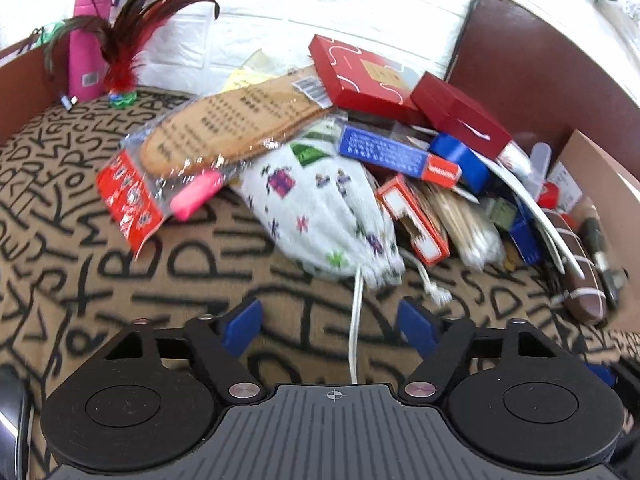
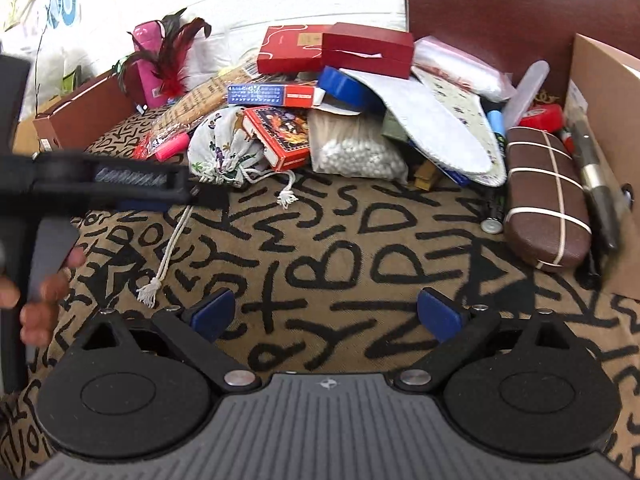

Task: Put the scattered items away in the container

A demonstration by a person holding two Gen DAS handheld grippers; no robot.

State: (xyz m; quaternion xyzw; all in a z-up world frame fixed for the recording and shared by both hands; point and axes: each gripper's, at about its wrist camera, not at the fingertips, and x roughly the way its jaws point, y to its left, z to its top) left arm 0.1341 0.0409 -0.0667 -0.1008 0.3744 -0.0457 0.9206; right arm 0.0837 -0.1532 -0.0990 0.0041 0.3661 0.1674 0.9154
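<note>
Clutter point(image 2: 320, 112) lay heaped across the upper frame, the cardboard box point(image 2: 600, 92) at right barely filled, so most tidying remained while your left claw point(image 1: 330, 320) and right claw point(image 2: 326, 312) gaped wide, empty.

1. The brown cloth point(image 2: 340, 240) on the surface is printed all over with big black capital letters; "B", "D", "P", "Y" and "K" read plainly.
2. At 11 o'clock in the left wrist view, the pink bottle point(image 1: 86, 40) carries a barcode label, digits too small to read.
3. The insole point(image 1: 236, 120), blue box point(image 1: 384, 152) and red boxes bear print too small or blurred to read.
</note>
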